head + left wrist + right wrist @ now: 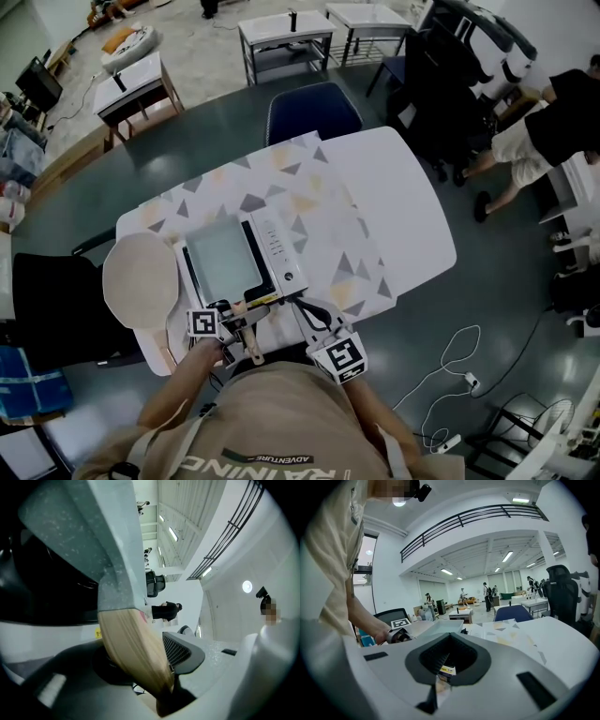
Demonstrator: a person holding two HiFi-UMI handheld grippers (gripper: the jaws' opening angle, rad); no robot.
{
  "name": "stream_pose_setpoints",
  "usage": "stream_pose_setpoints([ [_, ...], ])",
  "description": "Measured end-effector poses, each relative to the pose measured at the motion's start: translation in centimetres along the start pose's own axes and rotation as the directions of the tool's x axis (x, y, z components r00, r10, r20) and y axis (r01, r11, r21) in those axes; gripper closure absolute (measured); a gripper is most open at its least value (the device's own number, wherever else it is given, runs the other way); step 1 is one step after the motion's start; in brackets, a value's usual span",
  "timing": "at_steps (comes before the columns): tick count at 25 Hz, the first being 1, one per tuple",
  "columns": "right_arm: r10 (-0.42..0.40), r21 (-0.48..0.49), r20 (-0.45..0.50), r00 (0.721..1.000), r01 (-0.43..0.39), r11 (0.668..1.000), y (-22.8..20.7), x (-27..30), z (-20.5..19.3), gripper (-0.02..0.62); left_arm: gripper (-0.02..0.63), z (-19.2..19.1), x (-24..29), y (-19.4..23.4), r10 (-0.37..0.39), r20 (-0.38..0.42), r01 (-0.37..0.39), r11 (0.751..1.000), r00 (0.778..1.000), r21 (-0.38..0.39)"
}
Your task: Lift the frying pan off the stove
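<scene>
Left gripper (242, 323) clamps the pan handle (136, 653), close to the torso. Right gripper (317, 314) sits beside it, jaws together.

Big open lab or office hall, not a home. White worktop (403, 202) ahead of right hand-held gripper (305, 309), blue office chair (314, 108) and more desks (286, 28) beyond, grey floor (234, 122), mezzanine railing (473, 517) and strip lights (507, 556) above.

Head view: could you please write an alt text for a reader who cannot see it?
Seen from above, a person's left gripper holds the wooden handle of a square grey frying pan over a white stove on a table. The right gripper is beside it, empty.
</scene>
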State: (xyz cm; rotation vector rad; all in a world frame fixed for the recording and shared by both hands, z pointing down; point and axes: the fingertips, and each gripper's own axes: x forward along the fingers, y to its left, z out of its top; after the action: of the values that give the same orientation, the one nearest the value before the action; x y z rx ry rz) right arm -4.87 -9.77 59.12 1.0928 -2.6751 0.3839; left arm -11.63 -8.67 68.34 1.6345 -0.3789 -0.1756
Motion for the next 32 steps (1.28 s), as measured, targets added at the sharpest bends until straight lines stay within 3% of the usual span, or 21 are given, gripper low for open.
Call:
stream_pose_setpoints([
  [3, 0.013, -0.006, -0.027, 1.000, -0.013, 1.000, 0.2, 0.2, -0.2, 0.601, 0.428, 0.1, 0.1, -0.1, -0.009, 0.014, 0.010, 1.000, 1.000, -0.027],
  [7, 0.012, 0.003, -0.008, 1.000, -0.012, 1.000, 0.1, 0.4, 0.2, 0.601, 0.509, 0.2, 0.0, -0.2, -0.037, 0.039, 0.039, 0.997, 0.999, -0.065],
  [18, 0.023, -0.003, 0.000, 1.000, -0.023, 1.000, -0.5, 0.9, 0.0, 0.601, 0.520, 0.4, 0.2, -0.3, -0.048, 0.069, 0.052, 0.997, 0.996, -0.050],
  [25, 0.033, -0.002, 0.002, 0.999, -0.033, 0.999, -0.6, 1.2, 0.5, 0.601, 0.538, 0.2, 0.0, -0.1, -0.014, 0.086, 0.022, 0.995, 0.996, -0.100],
  [32, 0.056, 0.008, 0.004, 0.998, -0.056, 0.998, -0.6, 1.3, 0.1, 0.601, 0.545, 0.2, -0.2, -0.2, -0.004, 0.073, 0.010, 0.996, 0.997, -0.092],
])
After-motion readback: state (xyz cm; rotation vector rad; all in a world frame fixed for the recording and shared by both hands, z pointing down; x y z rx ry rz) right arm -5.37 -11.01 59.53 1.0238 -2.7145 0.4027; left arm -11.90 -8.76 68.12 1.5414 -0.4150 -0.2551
